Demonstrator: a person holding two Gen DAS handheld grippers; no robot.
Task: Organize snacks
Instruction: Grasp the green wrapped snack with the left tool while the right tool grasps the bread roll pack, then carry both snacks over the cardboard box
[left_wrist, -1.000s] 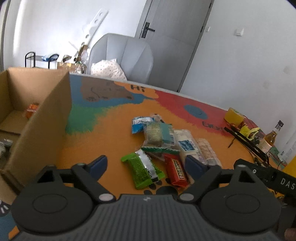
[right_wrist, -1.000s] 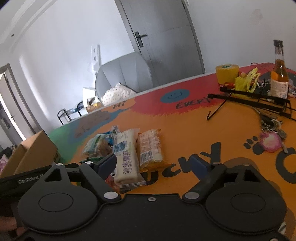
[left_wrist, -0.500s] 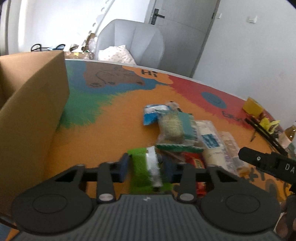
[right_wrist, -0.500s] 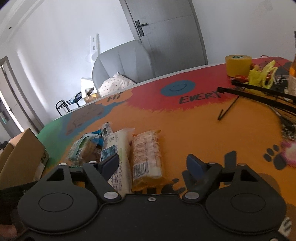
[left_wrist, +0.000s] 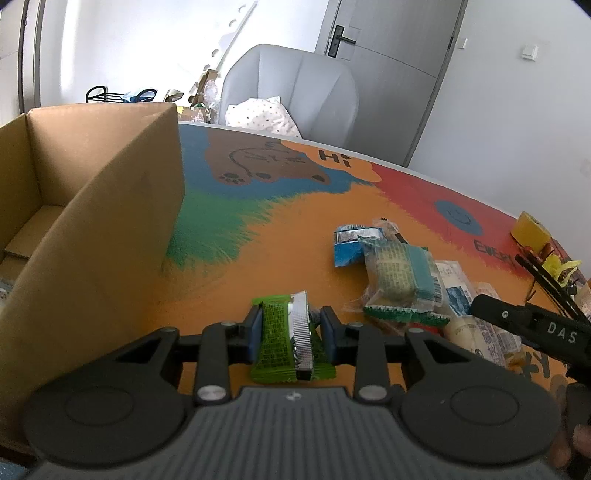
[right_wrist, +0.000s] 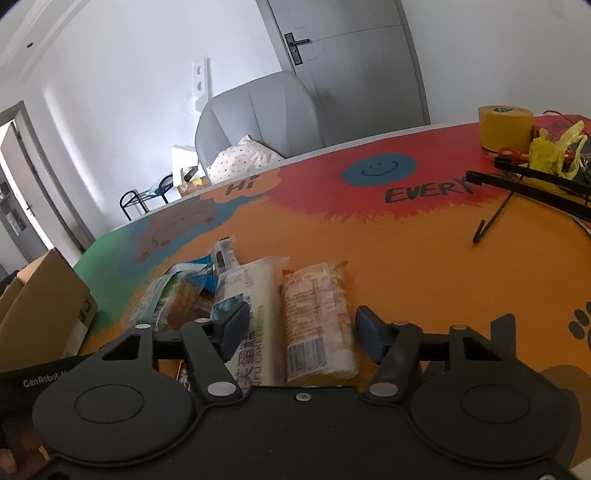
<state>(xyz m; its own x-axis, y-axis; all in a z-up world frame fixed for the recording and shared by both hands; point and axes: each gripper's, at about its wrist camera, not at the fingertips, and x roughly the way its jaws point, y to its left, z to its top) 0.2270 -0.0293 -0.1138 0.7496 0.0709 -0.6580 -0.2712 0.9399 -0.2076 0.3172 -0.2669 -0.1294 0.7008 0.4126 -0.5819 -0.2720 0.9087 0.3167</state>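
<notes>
A round surface (left_wrist: 295, 236) painted in orange, red, green and blue, with a smiley face and the words "HI" and "EVERY", stands in a white-walled room with a grey door (right_wrist: 354, 66) and a grey armchair (left_wrist: 291, 88) holding a dotted cushion. At its left edge an open cardboard box (left_wrist: 92, 206) stands with its tall side wall facing the snacks.

The left gripper (left_wrist: 291, 332) has its fingers (left_wrist: 255, 330) clamped on a green snack packet (left_wrist: 275, 339) with a silver crimped strip down its middle; the packet sits low over the orange part of the surface, near the box. Just to its right lies the snack pile: a blue wrapper (left_wrist: 347, 247) farthest back, a teal-banded clear packet (left_wrist: 402, 273) overlapping it, and a green zigzag-edged packet (left_wrist: 402, 315) in front.

The right gripper (right_wrist: 299, 330) has its fingers (right_wrist: 232, 328) apart, straddling two long packets that lie side by side on the surface: a white rice-cake packet (right_wrist: 255, 295) under the left finger and an orange-edged cracker packet (right_wrist: 317, 310) between the fingers. Whether either finger touches a packet cannot be told.

At the far right sit a yellow tape roll (right_wrist: 504, 125), a yellow plastic bag (right_wrist: 554, 151) and a black wire rack (right_wrist: 517, 184).
</notes>
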